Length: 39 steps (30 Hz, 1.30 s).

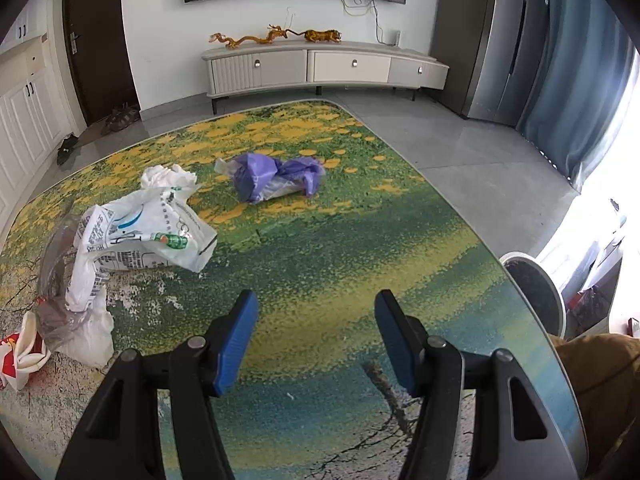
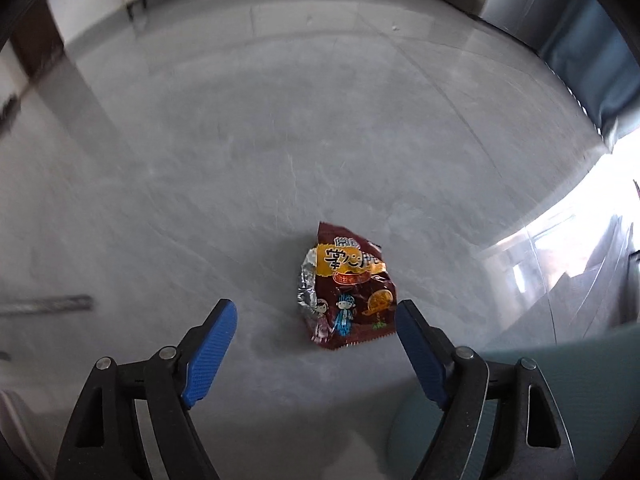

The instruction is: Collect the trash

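Right gripper (image 2: 316, 312) spread wide, nothing held, pointing down at the gray floor (image 2: 240, 160). Just ahead, a crinkly red snack wrapper (image 2: 346, 288) lying flat, closer to the right blue pad (image 2: 420, 352) than to the left one, not touched yet. Could slip out sideways if pinched off-center. Thin and flat too, so easy for the pads to scrape the floor and miss.

Left gripper (image 1: 316, 336) also wide and empty, hanging over the green and yellow rug (image 1: 320, 240). Farther out, more trash: a white plastic bag (image 1: 144, 236), a crumpled white tissue (image 1: 168, 176) just behind it, a purple bag (image 1: 276, 178) in the middle of the rug, and a red and white carton (image 1: 20, 356) at the left edge. All well apart from the pads. Loose, floppy bags, likely to spill or slide if grabbed by one corner.
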Tool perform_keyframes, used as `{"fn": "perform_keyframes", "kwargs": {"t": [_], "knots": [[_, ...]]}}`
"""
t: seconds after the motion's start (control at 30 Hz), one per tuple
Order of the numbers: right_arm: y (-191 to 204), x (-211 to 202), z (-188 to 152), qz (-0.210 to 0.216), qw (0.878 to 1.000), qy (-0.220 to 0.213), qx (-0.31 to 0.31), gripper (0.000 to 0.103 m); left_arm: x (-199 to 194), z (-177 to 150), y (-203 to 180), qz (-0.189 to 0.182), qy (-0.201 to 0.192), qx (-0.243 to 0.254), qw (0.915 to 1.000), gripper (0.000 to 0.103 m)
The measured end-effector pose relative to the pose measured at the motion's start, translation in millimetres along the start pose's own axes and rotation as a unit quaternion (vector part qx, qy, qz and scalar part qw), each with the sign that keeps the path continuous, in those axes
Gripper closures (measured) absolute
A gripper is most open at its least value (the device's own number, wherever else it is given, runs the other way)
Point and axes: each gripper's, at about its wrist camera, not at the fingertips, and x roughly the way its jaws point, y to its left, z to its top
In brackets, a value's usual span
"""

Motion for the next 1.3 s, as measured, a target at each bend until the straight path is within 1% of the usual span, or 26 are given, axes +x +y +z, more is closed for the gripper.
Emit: {"fn": "perform_keyframes", "kwargs": {"t": [0.13, 0.2, 0.33, 0.47, 0.5, 0.53, 0.57, 0.6, 0.63, 0.67, 0.73, 0.77, 0.8, 0.83, 0.9, 0.93, 1.0, 1.1, 1.13, 1.2, 1.27, 1.3], "knots": [[-8.7, 40.2, 5.2, -0.028, 0.999, 0.033, 0.017, 0.022, 4.2, -0.3, 1.7, -0.002, 0.004, -0.006, 1.0000, 0.044], [-13.2, 52.7, 6.6, -0.035, 0.998, 0.045, 0.023, 0.020, 5.4, -0.5, 1.1, -0.002, 0.006, -0.008, 0.9999, 0.044], [-18.5, 77.9, 7.1, -0.029, 0.996, 0.076, 0.026, 0.019, 6.7, -0.8, 0.2, -0.003, 0.007, -0.008, 0.9999, 0.044], [-23.1, 90.7, 3.6, -0.012, 0.995, 0.092, 0.036, 0.021, 7.3, -0.8, 0.0, -0.005, 0.005, -0.010, 0.9999, 0.044], [-24.2, 94.7, 0.3, -0.009, 0.994, 0.099, 0.035, 0.026, 7.4, -0.7, -0.2, -0.005, 0.005, -0.011, 0.9999, 0.044], [-24.8, 95.9, -2.3, -0.004, 0.994, 0.102, 0.035, 0.032, 7.3, -0.8, -0.1, -0.006, 0.005, -0.011, 0.9999, 0.044], [-26.4, 95.0, -4.8, 0.006, 0.994, 0.098, 0.041, 0.034, 7.5, -0.5, 0.6, -0.006, 0.005, -0.011, 0.9999, 0.044], [-26.4, 94.0, -6.0, 0.005, 0.994, 0.098, 0.040, 0.038, 7.3, -0.7, 0.8, -0.007, 0.005, -0.012, 0.9999, 0.044], [-25.4, 92.9, -7.0, 0.007, 0.995, 0.097, 0.035, 0.047, 6.9, -1.0, 0.9, -0.007, 0.005, -0.012, 0.9999, 0.044], [-23.8, 91.3, -7.6, 0.010, 0.995, 0.097, 0.028, 0.053, 6.5, -1.1, 1.6, -0.008, 0.005, -0.013, 0.9999, 0.044], [-22.6, 87.5, -8.6, 0.018, 0.995, 0.096, 0.023, 0.072, 6.1, -1.2, 1.6, -0.008, 0.005, -0.014, 0.9999, 0.044], [-24.7, 84.7, -9.6, 0.031, 0.995, 0.094, 0.031, 0.077, 6.0, -1.1, 2.5, -0.009, 0.005, -0.014, 0.9999, 0.044], [-26.4, 82.9, -10.4, 0.041, 0.994, 0.094, 0.037, 0.087, 6.0, -1.1, 2.8, -0.009, 0.005, -0.014, 0.9998, 0.044], [-27.1, 80.1, -11.0, 0.051, 0.993, 0.093, 0.042, 0.091, 5.7, -1.0, 3.2, -0.010, 0.004, -0.015, 0.9998, 0.044], [-24.9, 69.4, -12.8, 0.081, 0.992, 0.087, 0.050, 0.096, 5.8, -0.3, 4.4, -0.012, 0.004, -0.017, 0.9998, 0.044], [-22.2, 61.9, -11.9, 0.093, 0.991, 0.081, 0.052, 0.096, 5.8, -0.3, 4.3, -0.012, 0.004, -0.017, 0.9998, 0.044], [-16.1, 43.5, -12.9, 0.131, 0.988, 0.064, 0.058, 0.097, 5.4, -0.1, 5.2, -0.014, 0.004, -0.018, 0.9997, 0.044], [-1.8, 10.5, -17.6, 0.176, 0.982, 0.039, 0.048, 0.097, 5.0, 0.6, 5.5, -0.015, 0.004, -0.019, 0.9997, 0.044], [3.2, -3.4, -19.7, 0.191, 0.980, 0.028, 0.041, 0.098, 4.8, 0.9, 5.9, -0.016, 0.004, -0.020, 0.9997, 0.044], [10.0, -42.2, -22.9, 0.204, 0.979, -0.014, 0.019, 0.098, 4.3, 1.3, 6.2, -0.017, 0.004, -0.020, 0.9996, 0.044], [6.4, -78.7, -23.1, 0.230, 0.972, -0.049, 0.011, 0.098, 4.3, 1.2, 6.5, -0.017, 0.004, -0.020, 0.9996, 0.044], [4.2, -91.8, -24.3, 0.237, 0.970, -0.061, 0.008, 0.098, 4.1, 1.3, 6.7, -0.018, 0.003, -0.021, 0.9996, 0.044]]}}
